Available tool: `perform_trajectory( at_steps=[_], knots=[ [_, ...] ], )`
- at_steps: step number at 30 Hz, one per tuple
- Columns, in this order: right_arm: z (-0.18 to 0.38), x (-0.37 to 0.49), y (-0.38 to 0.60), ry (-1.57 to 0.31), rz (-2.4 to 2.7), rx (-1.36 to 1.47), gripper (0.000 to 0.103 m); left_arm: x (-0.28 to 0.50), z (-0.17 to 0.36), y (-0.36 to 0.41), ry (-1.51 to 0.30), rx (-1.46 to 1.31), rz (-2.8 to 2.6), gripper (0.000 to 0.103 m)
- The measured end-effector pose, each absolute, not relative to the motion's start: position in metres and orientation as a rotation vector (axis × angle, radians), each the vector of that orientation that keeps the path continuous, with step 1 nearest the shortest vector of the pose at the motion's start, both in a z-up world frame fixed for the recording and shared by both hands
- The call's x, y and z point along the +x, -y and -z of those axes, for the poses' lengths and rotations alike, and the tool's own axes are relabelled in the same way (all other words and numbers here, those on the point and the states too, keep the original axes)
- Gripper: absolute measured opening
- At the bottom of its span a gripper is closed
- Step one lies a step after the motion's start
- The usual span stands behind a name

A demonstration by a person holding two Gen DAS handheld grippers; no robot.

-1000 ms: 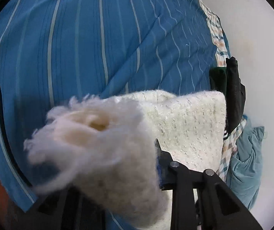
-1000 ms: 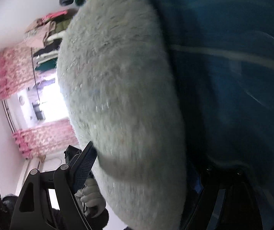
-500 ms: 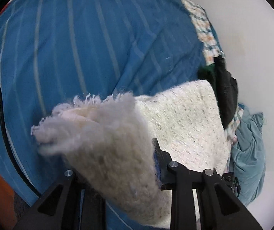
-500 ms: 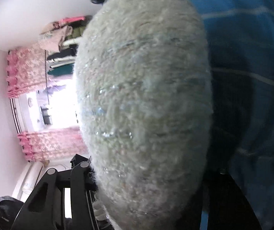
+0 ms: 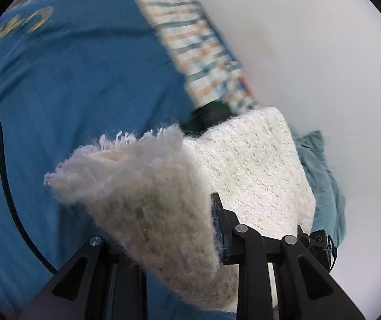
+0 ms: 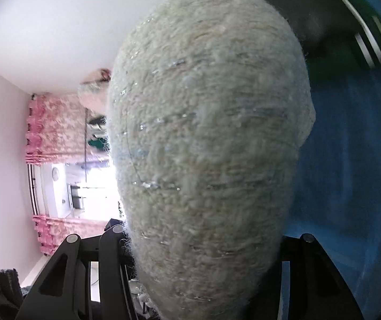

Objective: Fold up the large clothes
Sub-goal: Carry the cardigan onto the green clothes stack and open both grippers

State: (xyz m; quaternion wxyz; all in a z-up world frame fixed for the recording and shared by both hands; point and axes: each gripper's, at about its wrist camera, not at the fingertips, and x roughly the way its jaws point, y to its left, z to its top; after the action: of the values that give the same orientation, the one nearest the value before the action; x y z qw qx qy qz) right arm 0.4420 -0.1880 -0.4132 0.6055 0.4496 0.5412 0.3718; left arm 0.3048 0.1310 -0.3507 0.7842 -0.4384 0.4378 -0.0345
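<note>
A thick cream fuzzy knit garment (image 5: 246, 165) is folded into a bundle and held up over the blue bedspread (image 5: 78, 101). My left gripper (image 5: 163, 237) is shut on its near frayed corner (image 5: 147, 186). In the right wrist view the same garment (image 6: 209, 144) fills the middle of the frame, and my right gripper (image 6: 203, 250) is shut on its other end. Both grippers' fingertips are hidden in the wool.
A checked cloth (image 5: 206, 53) lies along the bed's far edge by the white wall (image 5: 310, 48). Dark clothes (image 5: 211, 114) and a teal garment (image 5: 321, 184) lie behind the bundle. A black cable (image 5: 3, 170) crosses the bed at left. Pink curtains (image 6: 57, 128) and a bright window (image 6: 91, 186) show in the right wrist view.
Both grippers have lifted the knit bundle and carried it toward the wall side of the bed. The view has swung, so the checked cloth and wall now show more.
</note>
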Motion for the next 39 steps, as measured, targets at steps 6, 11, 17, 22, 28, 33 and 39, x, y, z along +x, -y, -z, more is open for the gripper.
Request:
perform_trajectory(
  at_steps=[6,11,17,22,28,33,39],
  knots=[
    [0.379,0.546,0.199,-1.176,-0.881,1.05,0.054,0.429,0.323,-0.118,-0.869,-0.913,0.142,0.022],
    [0.41,0.631,0.208,-1.2,-0.918,1.033,0.055,0.508,0.36,-0.097,-0.875,-0.9,0.144,0.022],
    [0.504,0.698,0.224,-1.366,-0.88,1.051,0.055,0.563,0.439,-0.076,-0.982,-0.888,0.112,0.022],
    [0.529,0.716,0.246,-1.404,-0.899,1.044,0.059,0.568,0.457,-0.063,-1.011,-0.82,0.112,0.023],
    [0.484,0.716,0.238,-1.455,-0.739,0.86,0.086,0.576,0.443,-0.06,-1.103,-0.73,0.071,0.027],
    [0.432,0.668,0.238,-1.398,-0.43,0.569,0.092,0.577,0.417,-0.036,-1.112,-0.47,0.023,0.085],
    [0.375,0.593,0.216,-1.267,-0.011,0.105,0.095,0.57,0.397,-0.01,-1.134,-0.186,-0.07,0.093]
  ],
)
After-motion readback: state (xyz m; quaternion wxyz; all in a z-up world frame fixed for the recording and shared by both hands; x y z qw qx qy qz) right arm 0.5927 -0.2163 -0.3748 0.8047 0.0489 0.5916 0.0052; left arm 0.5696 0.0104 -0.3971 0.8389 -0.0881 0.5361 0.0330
